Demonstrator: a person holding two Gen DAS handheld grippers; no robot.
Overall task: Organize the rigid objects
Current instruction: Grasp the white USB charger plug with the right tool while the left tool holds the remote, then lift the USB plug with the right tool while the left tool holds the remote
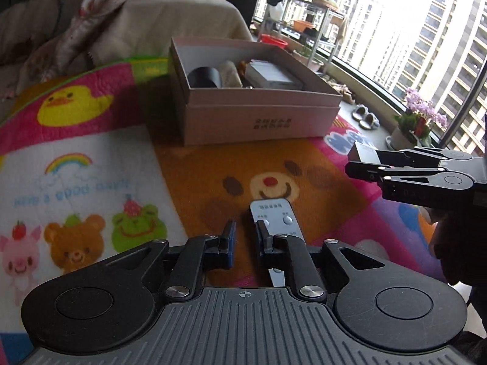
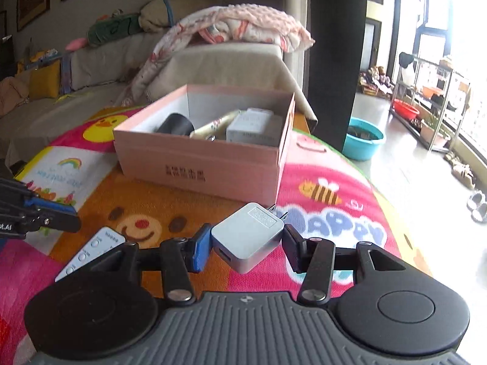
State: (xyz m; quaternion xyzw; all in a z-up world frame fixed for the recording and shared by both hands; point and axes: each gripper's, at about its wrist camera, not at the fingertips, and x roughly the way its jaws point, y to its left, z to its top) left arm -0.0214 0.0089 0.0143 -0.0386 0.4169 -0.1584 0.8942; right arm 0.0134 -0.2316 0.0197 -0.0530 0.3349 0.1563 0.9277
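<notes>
A pink cardboard box stands on the cartoon play mat and holds a black cylinder, a white box and a cream item. A white remote lies on the mat just beyond my left gripper, which is open with its right finger over the remote's left edge. My right gripper is shut on a grey plug charger and holds it above the mat, short of the box. The right gripper also shows in the left wrist view.
A sofa with a blanket stands behind the mat. A teal basin and a metal shelf rack are on the floor to the right. A potted plant and slippers sit by the window.
</notes>
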